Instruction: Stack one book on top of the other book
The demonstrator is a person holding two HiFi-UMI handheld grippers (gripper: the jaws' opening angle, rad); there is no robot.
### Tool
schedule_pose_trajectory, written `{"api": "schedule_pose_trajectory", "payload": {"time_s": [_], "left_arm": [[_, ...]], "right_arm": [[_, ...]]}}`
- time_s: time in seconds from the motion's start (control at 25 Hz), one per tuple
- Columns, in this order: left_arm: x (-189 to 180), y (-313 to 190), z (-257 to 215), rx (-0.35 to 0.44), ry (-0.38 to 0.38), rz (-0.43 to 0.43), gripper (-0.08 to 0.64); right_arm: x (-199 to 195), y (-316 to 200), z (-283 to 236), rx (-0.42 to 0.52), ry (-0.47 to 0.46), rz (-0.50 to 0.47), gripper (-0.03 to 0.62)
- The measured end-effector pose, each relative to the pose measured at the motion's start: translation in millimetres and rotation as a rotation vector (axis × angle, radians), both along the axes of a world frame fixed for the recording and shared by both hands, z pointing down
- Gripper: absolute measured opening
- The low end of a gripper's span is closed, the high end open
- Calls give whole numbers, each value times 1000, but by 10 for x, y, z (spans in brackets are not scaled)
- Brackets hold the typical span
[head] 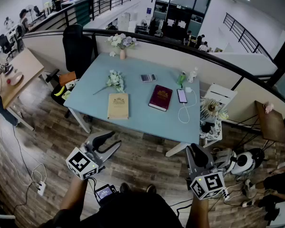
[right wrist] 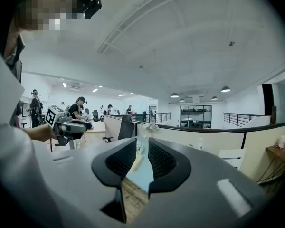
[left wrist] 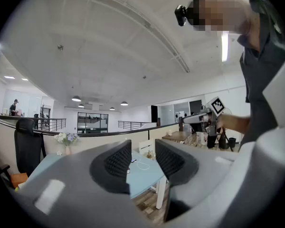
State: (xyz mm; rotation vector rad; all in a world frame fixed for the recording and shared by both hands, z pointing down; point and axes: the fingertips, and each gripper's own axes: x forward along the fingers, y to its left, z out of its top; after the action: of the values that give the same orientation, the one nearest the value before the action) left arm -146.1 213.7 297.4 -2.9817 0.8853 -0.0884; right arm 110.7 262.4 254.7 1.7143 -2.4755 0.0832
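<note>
Head view: tan book (head: 118,106) and maroon book (head: 160,97) flat on table (head: 138,112), well apart, unstacked. Left gripper (head: 115,139) spread, empty; right gripper (head: 195,150) slightly parted, empty. Whole stacking outstanding.

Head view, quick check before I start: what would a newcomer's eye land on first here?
The light blue table in the middle, with two books lying apart on it: a tan book to the left and a maroon book to the right. Nearer, the left gripper and right gripper hang short of the table's near edge, both open and empty. A vase of flowers stands at the far edge.
</note>
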Motion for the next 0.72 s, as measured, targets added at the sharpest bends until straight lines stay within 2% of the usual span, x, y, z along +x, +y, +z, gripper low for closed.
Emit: {"api": "schedule_pose_trajectory", "payload": {"time_s": [0.72], "left_arm": [[-145, -128, 68, -4, 29, 29, 173]], "right_arm": [[-189, -68, 105, -8, -25, 27, 77]]}}
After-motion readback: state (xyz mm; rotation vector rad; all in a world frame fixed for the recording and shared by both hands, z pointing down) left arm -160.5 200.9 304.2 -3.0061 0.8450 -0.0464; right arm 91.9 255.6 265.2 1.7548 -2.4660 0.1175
